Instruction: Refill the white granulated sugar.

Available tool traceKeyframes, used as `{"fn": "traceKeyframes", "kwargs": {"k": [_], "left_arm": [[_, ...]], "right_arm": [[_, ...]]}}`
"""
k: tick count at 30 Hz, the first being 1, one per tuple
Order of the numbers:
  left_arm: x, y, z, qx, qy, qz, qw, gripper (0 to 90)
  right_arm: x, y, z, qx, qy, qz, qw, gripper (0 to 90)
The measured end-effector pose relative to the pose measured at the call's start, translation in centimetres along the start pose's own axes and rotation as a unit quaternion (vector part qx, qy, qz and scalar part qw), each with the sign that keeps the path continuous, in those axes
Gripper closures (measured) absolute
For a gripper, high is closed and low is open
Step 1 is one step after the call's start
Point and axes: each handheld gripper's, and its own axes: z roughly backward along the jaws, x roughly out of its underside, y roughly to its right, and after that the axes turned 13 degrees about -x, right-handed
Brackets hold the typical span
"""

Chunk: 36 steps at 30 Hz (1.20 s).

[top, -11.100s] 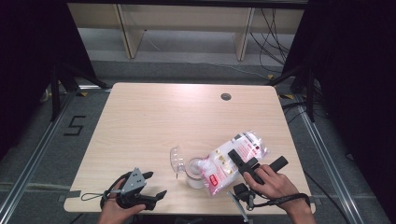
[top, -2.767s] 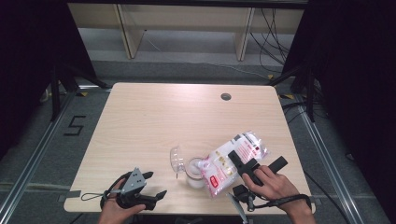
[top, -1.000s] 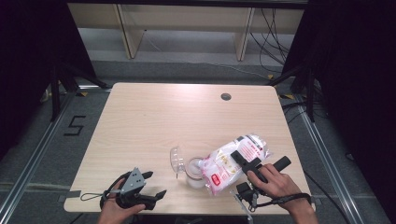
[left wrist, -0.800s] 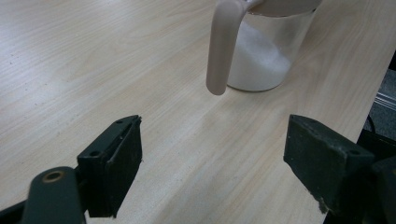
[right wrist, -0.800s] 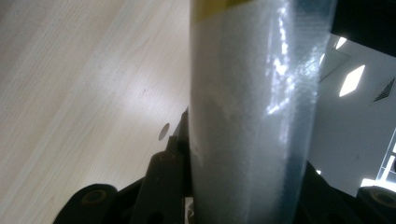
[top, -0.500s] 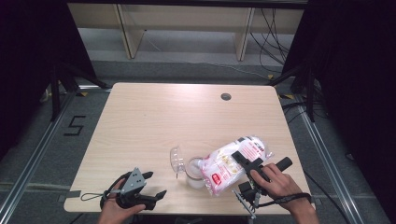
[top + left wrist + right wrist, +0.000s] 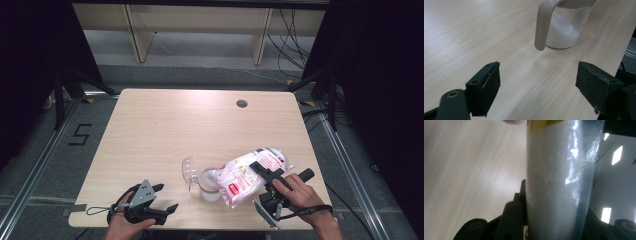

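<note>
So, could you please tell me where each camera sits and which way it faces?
High view: above the table's near edge, facing forward and down on the table; both forearms enter below.
Left gripper view: on the left gripper, looking low across the tabletop at the jug; its open fingers show.
Right gripper view: on the right gripper, close against the bag.
The high and left gripper views share the jug.

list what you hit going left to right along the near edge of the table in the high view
left gripper → clear lid → clear cup holding white grains → white bag tipped toward the cup → right gripper clamped on the bag
</note>
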Motion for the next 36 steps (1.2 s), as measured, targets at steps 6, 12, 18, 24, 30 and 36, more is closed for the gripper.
{"fn": "traceKeyframes", "kwargs": {"k": [6,12,18,24,30,36], "left_arm": [[0.0,0.0,0.0,0.000,0.001,0.000,1.0000,19.3],[0.0,0.0,0.0,0.000,0.000,0.000,1.0000,19.3],[0.0,-0.1,0.0,0.000,-0.004,-0.005,1.0000,19.3],[0.0,0.0,0.0,0.000,-0.001,-0.001,1.0000,19.3],[0.0,-0.1,0.0,0.000,-0.005,-0.008,1.0000,19.3],[0.0,-0.2,0.0,-0.001,-0.005,-0.017,0.9998,19.3]], "right_arm": [[0.8,-0.2,-0.1,-0.001,0.020,-0.048,0.9987,74.9],[1.2,-0.6,-0.8,-0.012,0.038,-0.076,0.9963,75.2],[2.0,-1.2,-1.5,-0.020,0.062,-0.125,0.9900,75.5],[2.6,-1.7,-2.2,-0.035,0.092,-0.180,0.9787,75.7],[3.1,-2.3,-2.7,-0.047,0.110,-0.230,0.9658,76.0],[3.8,-3.2,-3.0,-0.058,0.141,-0.323,0.9339,76.2]]}}
